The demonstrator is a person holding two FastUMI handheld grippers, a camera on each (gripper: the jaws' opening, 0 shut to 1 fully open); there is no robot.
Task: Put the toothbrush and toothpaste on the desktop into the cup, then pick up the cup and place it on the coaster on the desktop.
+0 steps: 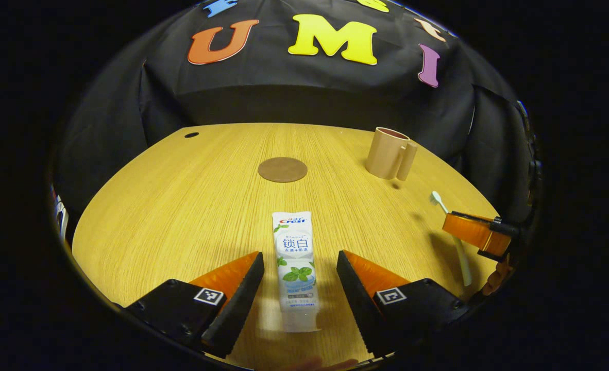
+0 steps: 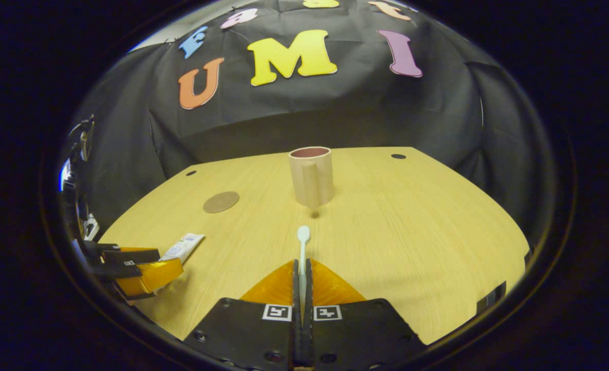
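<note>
A white toothpaste tube (image 1: 296, 268) lies flat on the wooden desktop (image 1: 181, 206), pointing away from me, between the two fingers of my left gripper (image 1: 299, 268), which stands open around it without touching. My right gripper (image 2: 302, 268) is shut on a pale toothbrush (image 2: 302, 247), whose head sticks out forward toward the cup. The beige cup (image 2: 311, 176) with a handle stands upright further back. A round brown coaster (image 1: 282, 169) lies flat on the desktop behind the toothpaste. From the left gripper view the right gripper (image 1: 477, 234) sits over the toothbrush (image 1: 451, 232) at the right edge.
Black cloth walls close the booth behind and beside the desk. Two small dark holes (image 2: 398, 156) mark the desk's far corners. In the right gripper view the left gripper (image 2: 134, 268) sits at the desk's left edge over the toothpaste (image 2: 183, 246).
</note>
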